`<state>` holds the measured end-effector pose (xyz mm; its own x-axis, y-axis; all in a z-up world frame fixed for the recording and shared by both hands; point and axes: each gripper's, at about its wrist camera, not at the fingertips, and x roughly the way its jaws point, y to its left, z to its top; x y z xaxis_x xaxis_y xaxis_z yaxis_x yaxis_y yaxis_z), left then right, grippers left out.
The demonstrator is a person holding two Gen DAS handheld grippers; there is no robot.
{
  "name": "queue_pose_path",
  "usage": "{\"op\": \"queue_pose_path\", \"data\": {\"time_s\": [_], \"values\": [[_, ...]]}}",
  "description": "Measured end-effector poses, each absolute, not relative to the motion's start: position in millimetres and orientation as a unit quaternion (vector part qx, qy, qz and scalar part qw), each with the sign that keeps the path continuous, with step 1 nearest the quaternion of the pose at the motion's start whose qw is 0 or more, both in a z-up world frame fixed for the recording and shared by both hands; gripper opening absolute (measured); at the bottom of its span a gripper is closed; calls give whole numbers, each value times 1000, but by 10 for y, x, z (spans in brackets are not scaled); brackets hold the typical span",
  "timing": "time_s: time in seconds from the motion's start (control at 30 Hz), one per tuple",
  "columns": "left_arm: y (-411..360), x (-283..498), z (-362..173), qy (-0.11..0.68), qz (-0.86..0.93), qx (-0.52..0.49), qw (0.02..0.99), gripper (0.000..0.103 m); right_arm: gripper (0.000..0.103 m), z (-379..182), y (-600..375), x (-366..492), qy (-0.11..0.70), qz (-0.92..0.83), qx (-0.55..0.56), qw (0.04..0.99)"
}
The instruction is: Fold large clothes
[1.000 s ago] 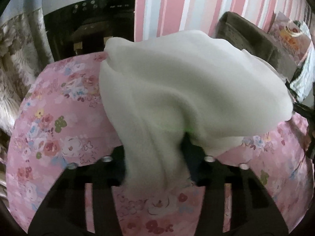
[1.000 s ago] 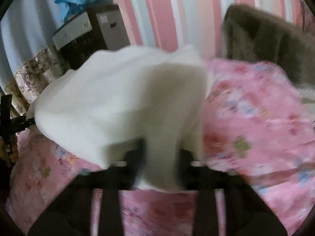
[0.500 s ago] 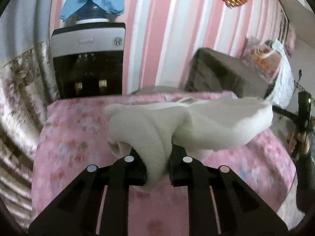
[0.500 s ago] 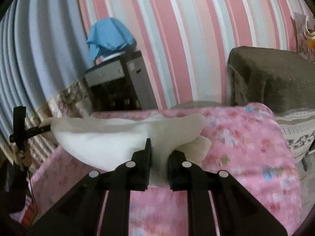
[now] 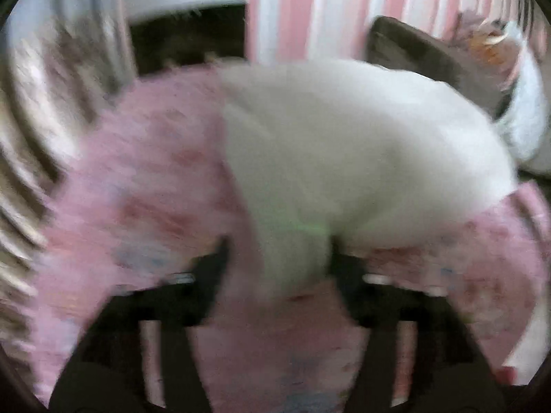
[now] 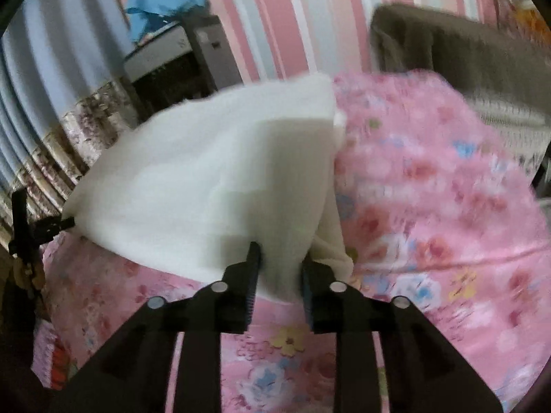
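The white garment point(image 6: 206, 179) hangs bunched over the pink floral bedspread point(image 6: 430, 206), spreading toward ten o'clock from the right hand-held gripper point(image 6: 279, 268). Its jaws are opening with a fold of cloth between them. The left hand-held gripper point(image 5: 279, 261), badly blurred, is also opening, wide, with cloth between its fingers.

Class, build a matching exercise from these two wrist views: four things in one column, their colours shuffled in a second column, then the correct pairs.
Things:
1. garment
2. bedspread
3. cloth on the dispenser
4. armchair

Colours:
A. brown
B. pink floral
C. white
D. blue

Pairs: 1-C, 2-B, 3-D, 4-A
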<state>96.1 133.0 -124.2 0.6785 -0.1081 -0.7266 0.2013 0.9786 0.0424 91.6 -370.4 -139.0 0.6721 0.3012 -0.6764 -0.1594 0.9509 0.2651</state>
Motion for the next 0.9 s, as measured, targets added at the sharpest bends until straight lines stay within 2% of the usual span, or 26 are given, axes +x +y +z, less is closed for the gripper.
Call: {"op": "queue_pose_path", "data": {"time_s": [0.03,0.1,0.17,0.3,0.4,0.5,0.53,0.63,0.7,0.9], "values": [[1333,907,-1182,379,-72,70,920,87,50,-1259,-3731,881,368,121,92,917],[1358,871,-1044,362,-46,83,927,92,69,-1081,-3768,841,340,108,92,930],[1368,945,-919,358,-17,81,930,98,69,-947,-3742,876,319,86,79,941],[1214,1156,-808,355,11,55,933,98,69,-841,-3515,1042,282,70,82,953],[921,1281,-784,353,13,46,934,98,67,-928,-3208,1261,287,64,56,954],[703,1429,-890,369,10,41,928,98,49,-1127,-2935,1486,324,61,10,944],[644,1533,-1009,387,22,49,920,96,48,-1215,-2897,1553,339,58,-1,939],[682,1734,-1364,439,34,33,897,97,47,-1441,-2995,1675,369,55,9,928],[757,1765,-1502,448,24,8,894,100,50,-1503,-3070,1726,377,64,23,924],[738,1756,-1444,442,22,22,897,100,55,-1489,-3120,1772,381,78,34,921]]}}
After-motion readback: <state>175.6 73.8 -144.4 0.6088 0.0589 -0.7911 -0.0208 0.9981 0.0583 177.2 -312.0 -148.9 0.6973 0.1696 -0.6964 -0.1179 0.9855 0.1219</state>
